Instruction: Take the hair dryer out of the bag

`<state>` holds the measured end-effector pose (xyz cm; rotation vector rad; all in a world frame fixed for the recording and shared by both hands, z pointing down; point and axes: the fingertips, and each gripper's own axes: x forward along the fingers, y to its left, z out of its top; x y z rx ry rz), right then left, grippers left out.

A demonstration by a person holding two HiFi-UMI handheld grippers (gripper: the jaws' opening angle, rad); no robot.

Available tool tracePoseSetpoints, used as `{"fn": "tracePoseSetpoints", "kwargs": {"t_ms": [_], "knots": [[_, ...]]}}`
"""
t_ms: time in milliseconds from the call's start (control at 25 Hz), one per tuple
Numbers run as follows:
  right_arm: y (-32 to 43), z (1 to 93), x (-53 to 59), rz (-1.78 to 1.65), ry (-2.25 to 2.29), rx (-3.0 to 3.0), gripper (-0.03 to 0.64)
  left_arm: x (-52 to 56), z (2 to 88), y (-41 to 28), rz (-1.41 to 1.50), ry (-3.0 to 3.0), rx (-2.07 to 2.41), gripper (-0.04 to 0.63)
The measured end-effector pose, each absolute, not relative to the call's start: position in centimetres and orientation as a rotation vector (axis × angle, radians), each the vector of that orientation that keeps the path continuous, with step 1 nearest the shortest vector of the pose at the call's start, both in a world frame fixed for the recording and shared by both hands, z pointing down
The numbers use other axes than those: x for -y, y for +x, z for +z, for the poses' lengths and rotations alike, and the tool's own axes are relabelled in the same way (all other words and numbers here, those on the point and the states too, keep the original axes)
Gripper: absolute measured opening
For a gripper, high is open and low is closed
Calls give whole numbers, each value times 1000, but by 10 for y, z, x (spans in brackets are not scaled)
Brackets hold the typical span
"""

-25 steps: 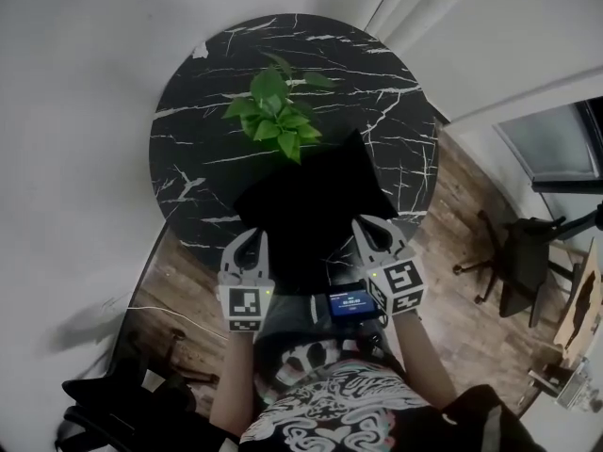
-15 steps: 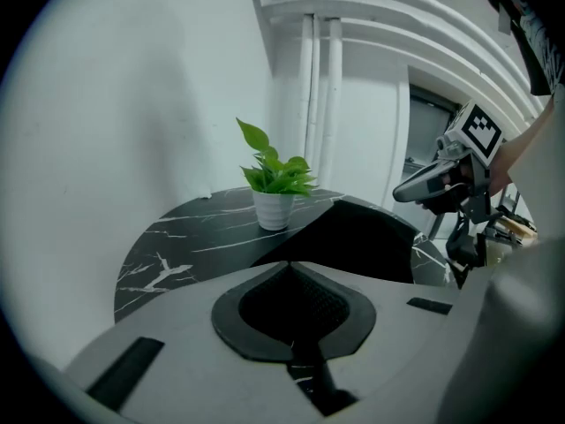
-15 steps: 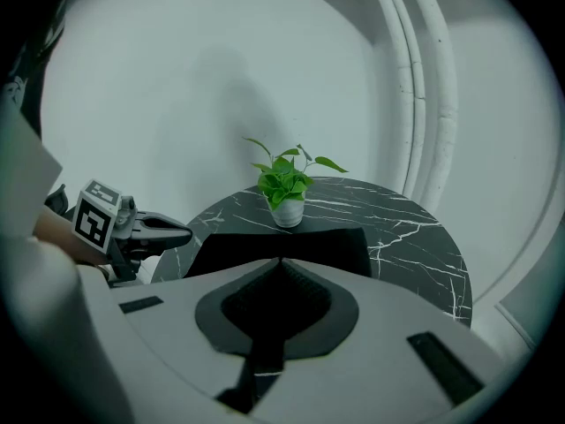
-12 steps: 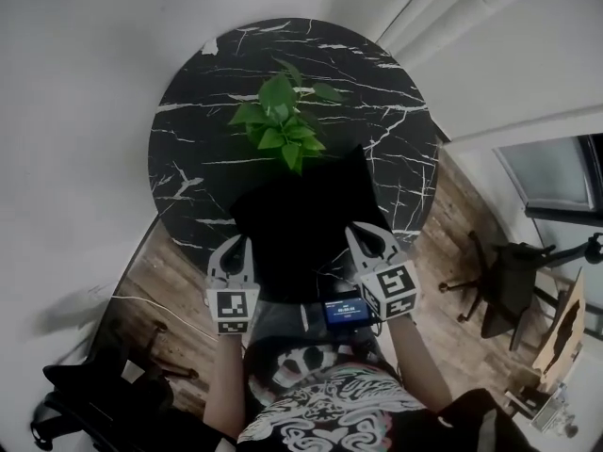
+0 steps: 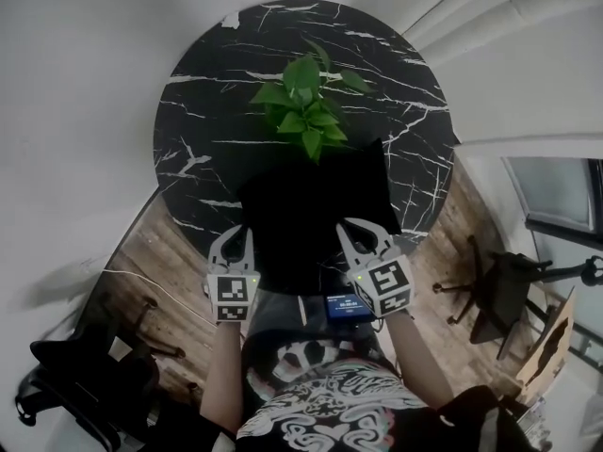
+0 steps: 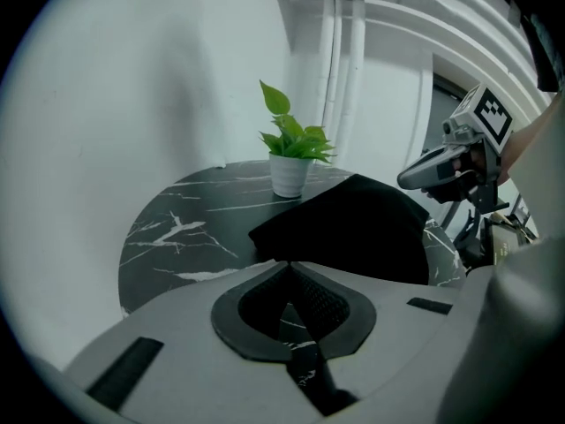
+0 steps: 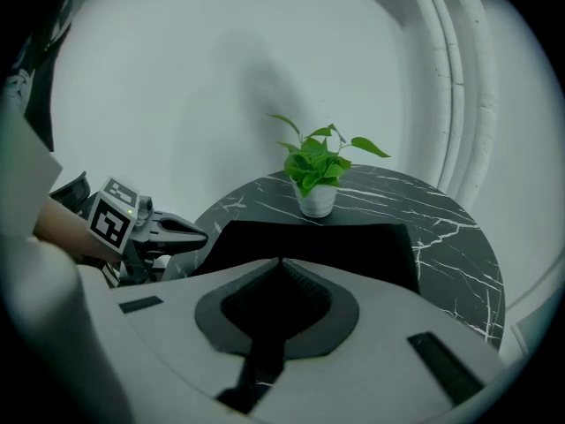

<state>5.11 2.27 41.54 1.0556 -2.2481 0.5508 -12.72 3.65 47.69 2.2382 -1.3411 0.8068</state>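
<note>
Arms forward, the left tool (image 5: 237,233) and the right tool (image 5: 351,226) angle down at the counter's (image 5: 203,111) near edge, jaws closed and empty, flanking the black bag (image 5: 316,205) lying before the potted plant (image 5: 309,102).

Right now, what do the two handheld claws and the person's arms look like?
Both the left claw and right claw are pale grey with curved fingers and dark ribbed pads. Each carries a white cube with black square markers and a small green light. The forearms are bare; the person's shirt is black with white patterning.
</note>
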Motion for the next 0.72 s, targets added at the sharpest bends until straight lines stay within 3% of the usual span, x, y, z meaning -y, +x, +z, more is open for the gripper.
{"fn": "tracePoseSetpoints", "kwargs": {"t_ms": [240,360,720], "knots": [[22,424,-38,583,930,2270,20,-45,488,-120,718,2183,1319,26],[17,428,-43,584,909,2284,20,-48,493,-114,718,2187,1273,120],[15,426,-45,581,922,2303,20,-57,507,-106,639,2084,1125,120]]}}
